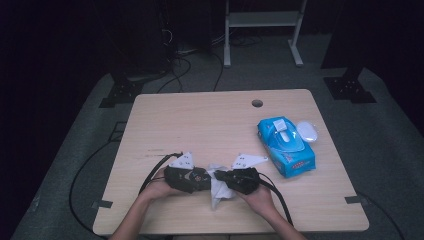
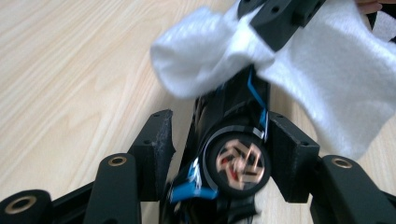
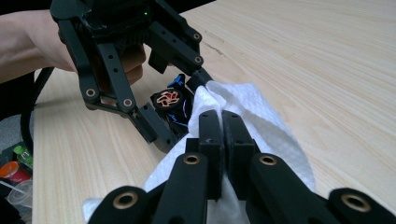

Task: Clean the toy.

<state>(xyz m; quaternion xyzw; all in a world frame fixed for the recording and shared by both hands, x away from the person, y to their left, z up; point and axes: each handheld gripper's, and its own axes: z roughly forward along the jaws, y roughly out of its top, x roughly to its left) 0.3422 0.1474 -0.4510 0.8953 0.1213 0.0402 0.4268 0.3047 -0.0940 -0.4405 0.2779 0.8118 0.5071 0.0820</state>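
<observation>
High view: your left gripper [image 1: 204,179] and right gripper [image 1: 223,177] met tip to tip at the near edge of the table [image 1: 200,120], with the white wipe [image 1: 218,192] bunched between the tips and hanging toward you. A blue wipes pack [image 1: 286,145] lay well off to the right of the right gripper's fingers, and a white lid [image 1: 307,131] sat just beside the pack.

Left gripper view: your jaws stood apart around a small black device [image 2: 238,161] with a round copper-patterned face and blue wires. The right pad looked to be against its side. The left pad [image 2: 156,149] stood off it with a gap, so the grip was loosened, not clamped. The wipe [image 2: 336,79] lay just past the fingertips, draped over the device's far end, and the right gripper's jaws were on it up top.

Right gripper view: your fingers [image 3: 211,140] were clenched tight on the wipe [image 3: 261,121], pinching a fold right at the tips. The cloth spread out below and to the right of them. The device [image 3: 169,100] sat just beyond the tips, between the left gripper's [image 3: 180,112] fingers, touching the wipe's far edge.
</observation>
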